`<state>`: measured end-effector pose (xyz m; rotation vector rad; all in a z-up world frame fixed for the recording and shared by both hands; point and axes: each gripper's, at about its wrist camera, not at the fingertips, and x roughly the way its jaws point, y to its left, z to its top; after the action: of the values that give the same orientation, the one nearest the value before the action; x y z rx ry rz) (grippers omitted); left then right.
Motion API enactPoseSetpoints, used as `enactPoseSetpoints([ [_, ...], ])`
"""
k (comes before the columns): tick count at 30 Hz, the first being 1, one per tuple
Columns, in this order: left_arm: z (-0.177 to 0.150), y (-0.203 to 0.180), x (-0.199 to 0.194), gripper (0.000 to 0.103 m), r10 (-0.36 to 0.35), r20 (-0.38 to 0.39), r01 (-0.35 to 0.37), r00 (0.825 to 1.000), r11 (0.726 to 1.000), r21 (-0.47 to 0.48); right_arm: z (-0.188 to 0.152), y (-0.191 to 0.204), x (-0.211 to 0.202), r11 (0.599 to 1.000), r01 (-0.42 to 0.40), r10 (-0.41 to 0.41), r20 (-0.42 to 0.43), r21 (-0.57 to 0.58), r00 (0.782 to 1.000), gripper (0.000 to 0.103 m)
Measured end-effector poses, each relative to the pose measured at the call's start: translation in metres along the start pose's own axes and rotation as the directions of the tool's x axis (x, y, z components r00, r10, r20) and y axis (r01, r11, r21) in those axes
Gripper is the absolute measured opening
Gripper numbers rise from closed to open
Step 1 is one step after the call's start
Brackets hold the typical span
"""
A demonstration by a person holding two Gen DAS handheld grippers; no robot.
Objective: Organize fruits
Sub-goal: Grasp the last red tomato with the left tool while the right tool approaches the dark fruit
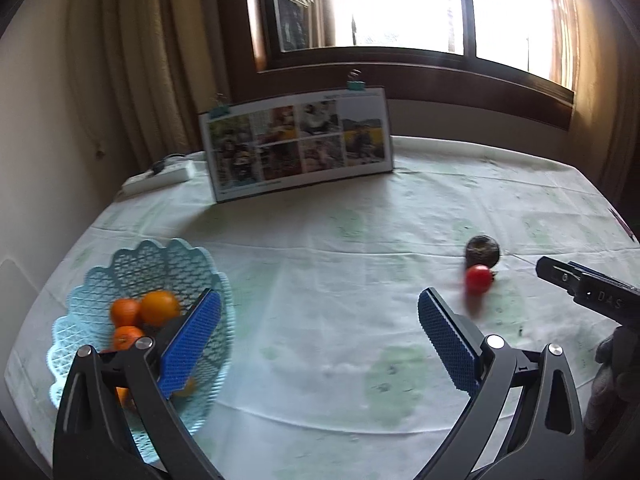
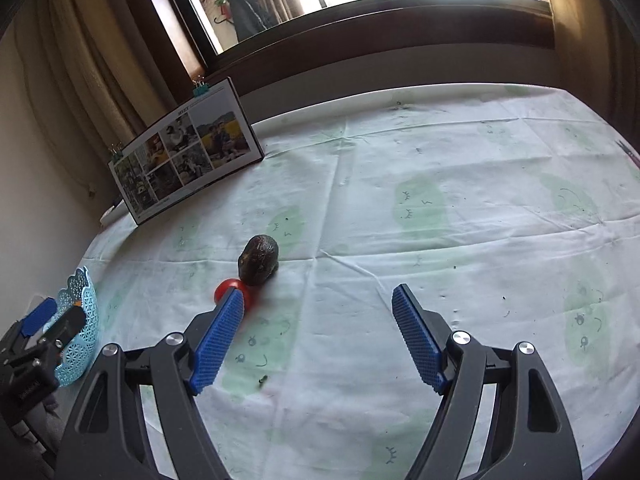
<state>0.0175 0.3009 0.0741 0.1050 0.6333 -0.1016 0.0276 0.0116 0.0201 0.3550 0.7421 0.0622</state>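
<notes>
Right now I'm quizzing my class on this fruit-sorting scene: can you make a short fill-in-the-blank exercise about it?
1. The oranges lie in a blue ____.
2. The tomato beside the avocado is coloured ____.
3. The left gripper and the right gripper both have their jaws ____.
4. The photo board stands in front of the ____.

Missing words: basket; red; open; window

We see a creased, matt cotton-like tablecloth [image 2: 400, 240], a light-blue plastic lattice basket [image 1: 168, 264], a glossy red tomato [image 1: 478, 279], a rough, dull dark avocado [image 2: 259, 258], dimpled blue rubbery finger pads [image 2: 416, 336], and dark wooden window framing [image 1: 400, 68].
</notes>
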Motion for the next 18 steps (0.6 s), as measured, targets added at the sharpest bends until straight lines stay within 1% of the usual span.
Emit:
enactPoseSetpoints([
  [5, 0.007, -0.03, 0.016, 0.1, -0.079, -0.035, 0.08, 0.996, 0.996, 0.04, 0.002, -0.001, -0.006, 1.0, 0.013, -0.012, 0.027, -0.004, 1.0, 0.077],
  [8, 0.009, -0.046, 0.027, 0.1, -0.091, -0.049, 0.094, 0.995, 0.993, 0.07, 0.002, -0.006, -0.009, 1.0, 0.021, -0.022, 0.042, 0.017, 0.999, 0.077],
  [12, 0.009, -0.059, 0.041, 0.1, -0.115, -0.085, 0.122, 0.99, 0.99, 0.076, 0.0, -0.012, -0.006, 0.998, 0.047, -0.048, 0.034, 0.039, 0.998, 0.077],
  [18, 0.008, -0.077, 0.058, 0.1, -0.137, -0.126, 0.152, 0.983, 0.981, 0.117, 0.0, -0.014, -0.004, 0.998, 0.048, -0.049, 0.035, 0.045, 0.998, 0.077],
])
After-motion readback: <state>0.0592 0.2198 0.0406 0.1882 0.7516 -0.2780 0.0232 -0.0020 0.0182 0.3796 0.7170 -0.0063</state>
